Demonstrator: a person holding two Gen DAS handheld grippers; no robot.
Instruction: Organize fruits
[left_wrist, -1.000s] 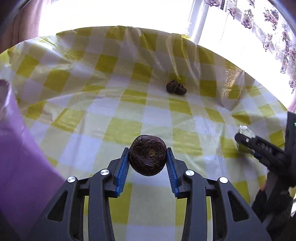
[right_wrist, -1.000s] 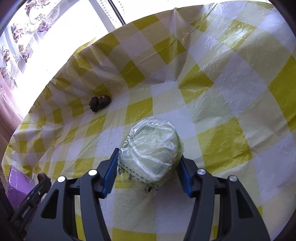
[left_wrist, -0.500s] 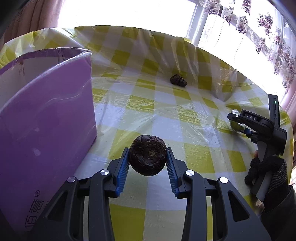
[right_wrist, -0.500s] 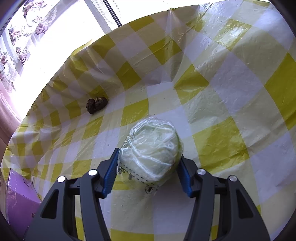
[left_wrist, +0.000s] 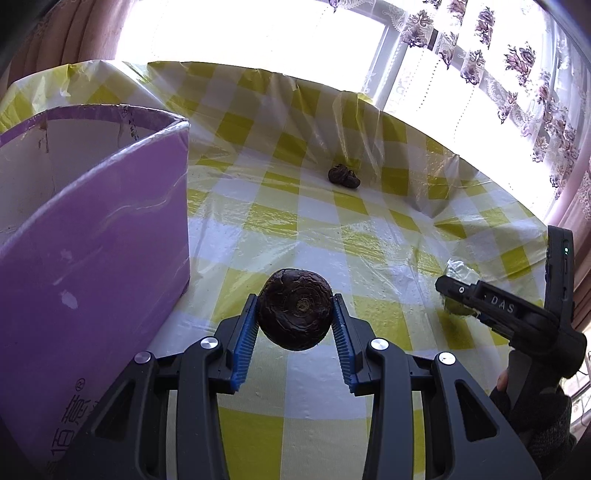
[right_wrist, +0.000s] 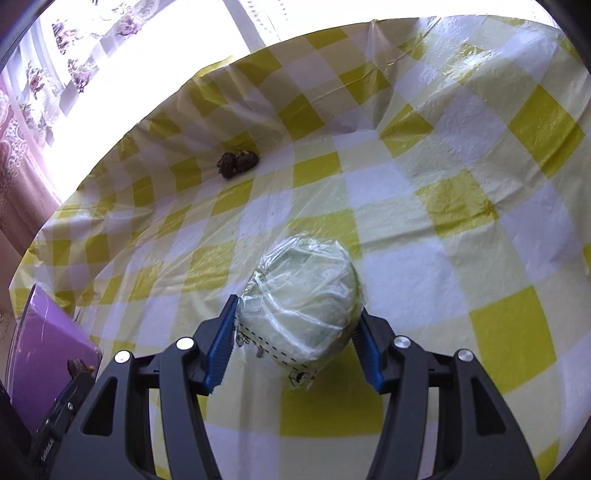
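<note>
My left gripper (left_wrist: 294, 321) is shut on a dark brown wrinkled round fruit (left_wrist: 294, 308) and holds it above the table, just right of a purple box (left_wrist: 88, 236). My right gripper (right_wrist: 295, 332) is shut on a pale green fruit wrapped in clear plastic (right_wrist: 301, 301); it also shows in the left wrist view (left_wrist: 460, 271). A small dark shrivelled fruit (left_wrist: 343, 176) lies far back on the cloth, and it shows in the right wrist view (right_wrist: 238, 162) too. The purple box (right_wrist: 48, 350) sits at the far left of the right wrist view.
A yellow and white checked plastic cloth (left_wrist: 332, 229) covers the table and rises in folds at the back edge. A bright window with flowered curtains (left_wrist: 517, 66) stands behind. The right gripper's body (left_wrist: 517, 317) is at the table's right side.
My left gripper has swung back and tilted up with the dark fruit, so the purple box shows at its left. The right gripper still holds the wrapped fruit, with the view turned slightly.
</note>
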